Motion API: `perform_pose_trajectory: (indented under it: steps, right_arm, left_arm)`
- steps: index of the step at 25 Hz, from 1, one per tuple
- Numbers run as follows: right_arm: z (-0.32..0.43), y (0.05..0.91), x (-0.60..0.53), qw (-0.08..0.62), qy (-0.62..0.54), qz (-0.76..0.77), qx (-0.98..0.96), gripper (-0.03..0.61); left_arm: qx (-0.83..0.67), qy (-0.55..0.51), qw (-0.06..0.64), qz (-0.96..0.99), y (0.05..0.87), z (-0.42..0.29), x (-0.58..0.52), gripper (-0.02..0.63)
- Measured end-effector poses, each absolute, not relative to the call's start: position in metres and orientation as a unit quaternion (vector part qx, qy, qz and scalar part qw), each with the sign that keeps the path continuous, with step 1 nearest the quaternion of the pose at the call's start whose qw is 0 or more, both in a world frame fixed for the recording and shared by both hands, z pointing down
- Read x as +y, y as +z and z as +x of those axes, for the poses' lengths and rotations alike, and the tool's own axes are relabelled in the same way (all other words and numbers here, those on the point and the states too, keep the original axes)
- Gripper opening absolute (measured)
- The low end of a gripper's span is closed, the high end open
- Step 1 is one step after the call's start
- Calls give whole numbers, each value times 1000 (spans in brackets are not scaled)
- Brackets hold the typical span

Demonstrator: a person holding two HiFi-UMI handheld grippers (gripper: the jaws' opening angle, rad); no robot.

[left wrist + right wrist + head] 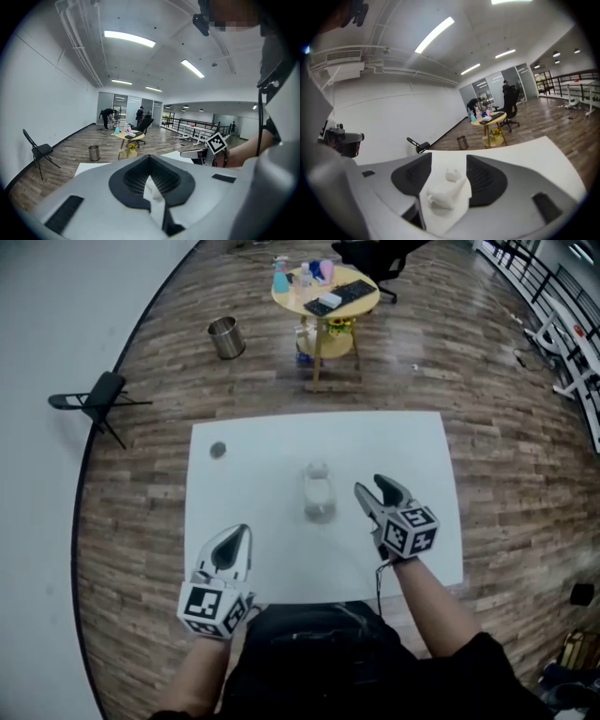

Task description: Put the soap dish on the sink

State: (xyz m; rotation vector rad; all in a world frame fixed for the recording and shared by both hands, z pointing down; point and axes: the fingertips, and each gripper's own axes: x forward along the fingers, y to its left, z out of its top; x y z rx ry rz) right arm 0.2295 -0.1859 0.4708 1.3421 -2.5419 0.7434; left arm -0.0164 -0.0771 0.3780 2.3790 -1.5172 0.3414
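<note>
**Both grippers empty, soap dish not yet on the sink**

Head view. The white table (262,437) carries two items.
- At centre is a white sink model (319,495). Its long axis runs straight away from the person, and the rounded knob at the far end is a tap, I judge.
- A small round grey piece (217,450) lies toward the far left corner, well apart from the model. It is probably the soap dish, though too small here to be sure. Its outline is round, so no long axis or heading can be read.

The left gripper (238,536) sits low by the near edge with its jaws drawn to a point and nothing in them. I judge it is parked there, clear of the work. The right gripper (370,486) is just right of the model, jaws spread and aimed far-left.

Left gripper view. The left gripper (150,161) has closed down to a thin slit with only table showing through. It looks out over the table into the room, and neither item appears.

Right gripper view. The right gripper (449,159) stands wide. The white sink model (443,192) is framed in the gap, clear of both pads, with its knob at the far end. The spread suits an approach. The dish, however, lies on the left gripper's side, so that gripper looks the likelier one to fetch it.
</note>
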Motion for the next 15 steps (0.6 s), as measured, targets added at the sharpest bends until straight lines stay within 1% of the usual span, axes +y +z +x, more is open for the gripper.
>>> perform_pose_trajectory:
  steps: [6, 9, 10, 12, 15]
  right_arm:
    - [246, 425, -165, 79, 181, 466, -863, 221]
    - [248, 402, -153, 64, 158, 467, -868, 211]
    - [250, 396, -150, 57, 153, 470, -868, 192]
    - [254, 387, -145, 48, 144, 475, -867, 176]
    - [260, 378, -136, 48, 122, 481, -867, 166]
  left_arm:
    - [-512, 105, 131, 842, 365, -3, -80, -11]
    - [-504, 99, 127, 848, 361, 3, -81, -11]
    - [-502, 97, 127, 850, 360, 4, -81, -11]
    - [-498, 94, 126, 853, 359, 7, -80, -11]
    - [-491, 96, 119, 858, 360, 11, -79, -11]
